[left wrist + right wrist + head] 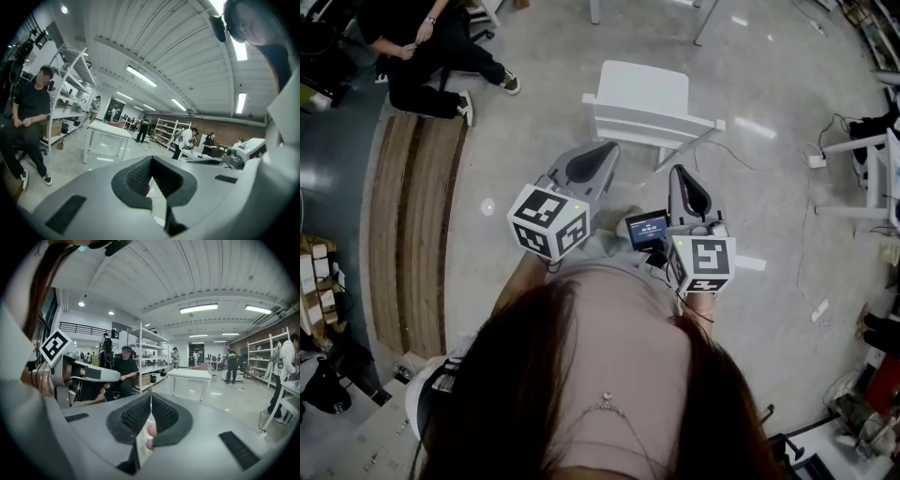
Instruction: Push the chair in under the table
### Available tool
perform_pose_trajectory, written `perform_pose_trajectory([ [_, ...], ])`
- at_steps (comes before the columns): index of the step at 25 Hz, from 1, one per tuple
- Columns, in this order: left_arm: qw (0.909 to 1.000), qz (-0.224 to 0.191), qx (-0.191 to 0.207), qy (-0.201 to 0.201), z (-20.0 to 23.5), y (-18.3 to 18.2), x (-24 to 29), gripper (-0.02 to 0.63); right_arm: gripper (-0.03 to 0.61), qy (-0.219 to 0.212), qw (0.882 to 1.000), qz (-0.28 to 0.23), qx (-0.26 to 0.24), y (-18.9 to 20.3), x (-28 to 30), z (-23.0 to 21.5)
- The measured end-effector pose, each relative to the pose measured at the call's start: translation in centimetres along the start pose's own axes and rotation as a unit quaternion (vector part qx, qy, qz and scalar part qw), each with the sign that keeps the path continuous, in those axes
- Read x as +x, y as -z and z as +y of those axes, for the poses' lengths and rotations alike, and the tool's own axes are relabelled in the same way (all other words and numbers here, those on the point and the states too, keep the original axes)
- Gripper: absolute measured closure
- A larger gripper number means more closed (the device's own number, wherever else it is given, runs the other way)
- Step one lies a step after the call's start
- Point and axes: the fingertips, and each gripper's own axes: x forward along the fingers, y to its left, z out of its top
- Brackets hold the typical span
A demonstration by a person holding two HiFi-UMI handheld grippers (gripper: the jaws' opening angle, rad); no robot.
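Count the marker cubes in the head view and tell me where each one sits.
2. One marker cube sits on the left tongs, left of centre; the other on the right tongs, right of centre. Both show fully; none seems hidden.

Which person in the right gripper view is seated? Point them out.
The person in black beside the shelving, left of the white table; the others stand.

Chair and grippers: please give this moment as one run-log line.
chair: standing ahead, not gripped | left gripper: shut, empty | right gripper: shut, empty
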Motion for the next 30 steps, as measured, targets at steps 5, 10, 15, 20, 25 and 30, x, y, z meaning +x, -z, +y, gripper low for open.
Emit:
perform_pose_trajectory([
  [5, 0.9999, 0.006, 0.008, 0.007, 0.7, 0.1, 1.6, 0.606, 0.557, -0.004, 1.0, 0.0, -0.007, 0.1, 1.5, -1.1],
  [10, 0.9998, 0.012, 0.014, -0.001, 1.6, 0.0, 4.0, 0.606, 0.557, -0.011, 1.0, 0.0, -0.013, 0.0, 3.1, -2.8],
  [15, 0.9993, 0.025, 0.028, -0.005, 2.0, 0.1, 6.6, 0.606, 0.557, -0.016, 1.0, 0.005, -0.023, 0.1, 4.4, -4.7],
  [20, 0.9986, 0.035, 0.037, -0.015, 2.6, 0.2, 9.3, 0.606, 0.557, -0.026, 0.999, 0.013, -0.035, 0.2, 5.9, -6.8],
  [25, 0.9977, 0.046, 0.044, -0.024, 3.6, 0.3, 11.5, 0.605, 0.556, -0.038, 0.998, 0.019, -0.052, 0.2, 7.8, -8.4],
  [30, 0.9966, 0.061, 0.049, -0.028, 4.5, 0.8, 12.8, 0.604, 0.555, -0.055, 0.995, 0.032, -0.074, 0.8, 9.4, -9.1],
])
